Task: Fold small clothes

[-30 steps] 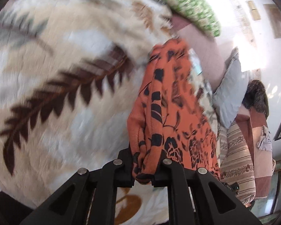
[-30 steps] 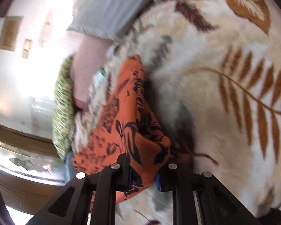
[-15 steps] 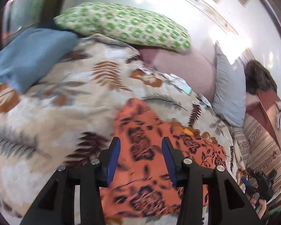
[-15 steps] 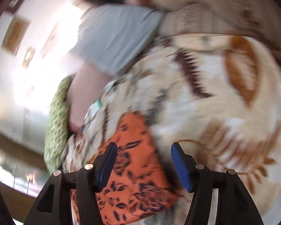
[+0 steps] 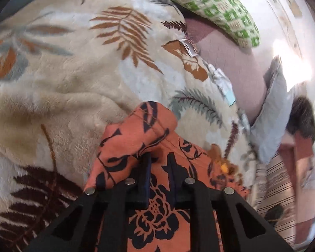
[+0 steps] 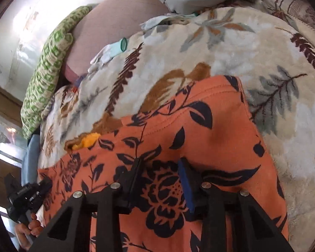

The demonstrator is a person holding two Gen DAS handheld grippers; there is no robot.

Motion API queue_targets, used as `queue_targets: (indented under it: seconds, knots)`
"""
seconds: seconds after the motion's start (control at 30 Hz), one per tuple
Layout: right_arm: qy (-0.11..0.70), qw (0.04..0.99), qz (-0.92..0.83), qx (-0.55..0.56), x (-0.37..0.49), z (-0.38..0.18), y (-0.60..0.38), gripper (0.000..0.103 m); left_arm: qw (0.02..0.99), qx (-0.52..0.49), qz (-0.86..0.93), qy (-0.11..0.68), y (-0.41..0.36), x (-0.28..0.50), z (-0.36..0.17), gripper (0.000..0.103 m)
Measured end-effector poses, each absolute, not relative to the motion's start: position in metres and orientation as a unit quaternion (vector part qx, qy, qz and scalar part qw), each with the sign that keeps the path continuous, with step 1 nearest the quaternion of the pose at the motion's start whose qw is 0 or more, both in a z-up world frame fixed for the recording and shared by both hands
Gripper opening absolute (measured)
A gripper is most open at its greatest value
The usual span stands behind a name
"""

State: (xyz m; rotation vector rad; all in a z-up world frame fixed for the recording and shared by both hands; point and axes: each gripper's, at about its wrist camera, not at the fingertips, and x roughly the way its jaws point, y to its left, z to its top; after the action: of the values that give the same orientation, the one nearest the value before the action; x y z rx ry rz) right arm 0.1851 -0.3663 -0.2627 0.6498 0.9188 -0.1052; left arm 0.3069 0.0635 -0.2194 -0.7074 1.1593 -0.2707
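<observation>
An orange garment with a black flower print (image 5: 157, 126) lies spread on a cream leaf-patterned blanket (image 5: 73, 73). My left gripper (image 5: 158, 161) is at its left edge with the jaws closing. A raised fold of the cloth is pinched between them and bunches over the left finger. In the right wrist view the same garment (image 6: 189, 115) lies flat. My right gripper (image 6: 159, 166) rests on it with the jaws closing but still apart; cloth lies between them, unpressed. The left gripper (image 6: 27, 193) and the hand holding it (image 6: 29, 226) show at that view's lower left.
A green checked pillow (image 5: 216, 6) and a pink cushion (image 5: 231, 63) lie beyond the blanket, with a grey pillow (image 5: 271, 113) to the right. Pale gloves (image 6: 109, 52) rest at the blanket's far edge. Striped cloth (image 5: 273, 189) hangs at the right.
Both grippers held the garment hanging, then let go and stood open above it as it lay on the blanket. Now they are down on it: the left pinches a fold, the right has narrowed.
</observation>
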Motion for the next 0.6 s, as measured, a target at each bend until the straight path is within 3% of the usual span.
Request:
queue_targets:
  seconds: [0.1, 0.13, 0.2, 0.37, 0.47, 0.6]
  knots:
    - [0.4, 0.874, -0.052, 0.27, 0.177, -0.241, -0.35, 0.04, 0.792, -0.304, -0.12, 0.515, 0.07, 0.29, -0.195, 0.023]
    - [0.395, 0.881, -0.038, 0.259, 0.176, -0.236, -0.341, 0.04, 0.805, -0.294, -0.114, 0.503, 0.072, 0.28, -0.186, 0.033]
    - [0.379, 0.889, 0.007, 0.256, 0.178, -0.228, -0.322, 0.04, 0.818, -0.283, -0.125, 0.485, 0.069, 0.27, -0.176, 0.041]
    - [0.38, 0.892, 0.052, 0.238, 0.207, -0.226, -0.274, 0.04, 0.825, -0.21, -0.098, 0.515, 0.056, 0.26, -0.19, 0.041]
    - [0.457, 0.851, 0.046, 0.254, 0.239, -0.269, -0.259, 0.042, 0.815, -0.244, -0.101, 0.516, 0.073, 0.256, -0.195, 0.036]
    - [0.428, 0.872, 0.048, 0.23, 0.227, -0.255, -0.252, 0.041, 0.816, -0.27, -0.102, 0.5, 0.096, 0.232, -0.18, 0.039]
